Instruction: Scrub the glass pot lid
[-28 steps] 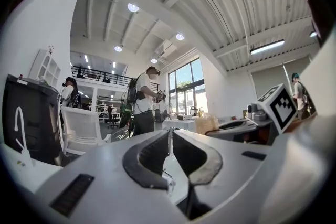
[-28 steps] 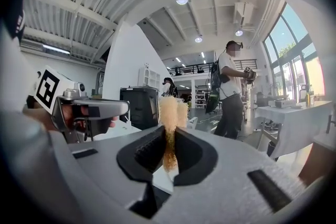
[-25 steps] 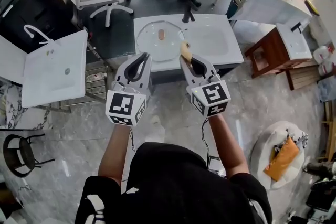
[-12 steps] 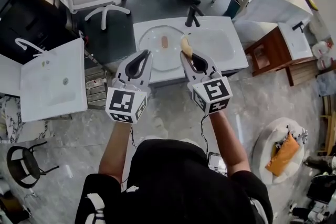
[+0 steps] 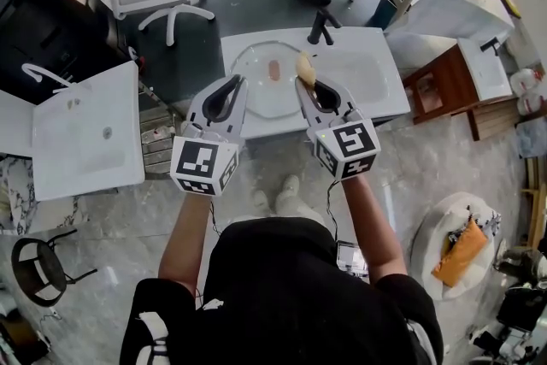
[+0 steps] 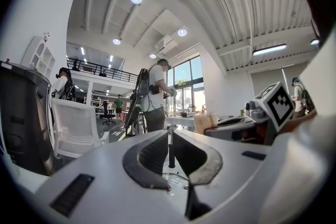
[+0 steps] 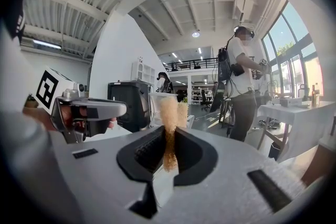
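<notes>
No readable text, brand, number or sign anywhere I can see. The only printed marks are the black-and-white square patterns on the cubes of the left gripper (image 5: pixel 232 85) and the right gripper (image 5: pixel 305 83): left cube (image 5: pixel 203 169), right cube (image 5: pixel 347 148). They're blocky codes with no letters or digits. The same patterns show up side-on in the gripper views, and they're unreadable as text there too. Anything on background furniture or people is too small to make out.
</notes>
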A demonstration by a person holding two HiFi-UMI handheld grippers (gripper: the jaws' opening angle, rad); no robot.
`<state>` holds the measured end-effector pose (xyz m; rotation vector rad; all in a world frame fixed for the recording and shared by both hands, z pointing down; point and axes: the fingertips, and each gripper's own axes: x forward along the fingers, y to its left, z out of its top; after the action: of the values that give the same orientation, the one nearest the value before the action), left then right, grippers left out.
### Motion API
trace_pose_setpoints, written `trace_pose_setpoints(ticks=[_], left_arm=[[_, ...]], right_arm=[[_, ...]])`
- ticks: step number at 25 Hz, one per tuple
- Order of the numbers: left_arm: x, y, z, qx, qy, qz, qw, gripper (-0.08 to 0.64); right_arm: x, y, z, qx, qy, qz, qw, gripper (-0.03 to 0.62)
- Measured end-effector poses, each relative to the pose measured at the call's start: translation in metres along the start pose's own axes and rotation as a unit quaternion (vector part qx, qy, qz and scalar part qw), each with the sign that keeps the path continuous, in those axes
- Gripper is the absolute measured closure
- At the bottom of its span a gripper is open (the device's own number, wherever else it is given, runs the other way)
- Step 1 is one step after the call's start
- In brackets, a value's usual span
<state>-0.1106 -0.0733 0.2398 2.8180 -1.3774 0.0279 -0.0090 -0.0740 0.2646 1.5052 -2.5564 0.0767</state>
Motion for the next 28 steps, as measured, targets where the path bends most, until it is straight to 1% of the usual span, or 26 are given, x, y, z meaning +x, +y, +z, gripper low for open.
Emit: trace_pose_setpoints(ticks=[14,28], left_arm=[[0.038,0.019,-0.015,-0.001,0.015,0.001,0.9999,0.535],[0.102,0.033,-0.037,-0.01,0.039,0.012,0.9991,0.535]], right_arm=[[0.038,-0.028,-0.004,0.004,0.004,0.007,1.0,0.571],[0.083,-0.082,-0.02,0.008,0.025,0.024,0.999,0.571]])
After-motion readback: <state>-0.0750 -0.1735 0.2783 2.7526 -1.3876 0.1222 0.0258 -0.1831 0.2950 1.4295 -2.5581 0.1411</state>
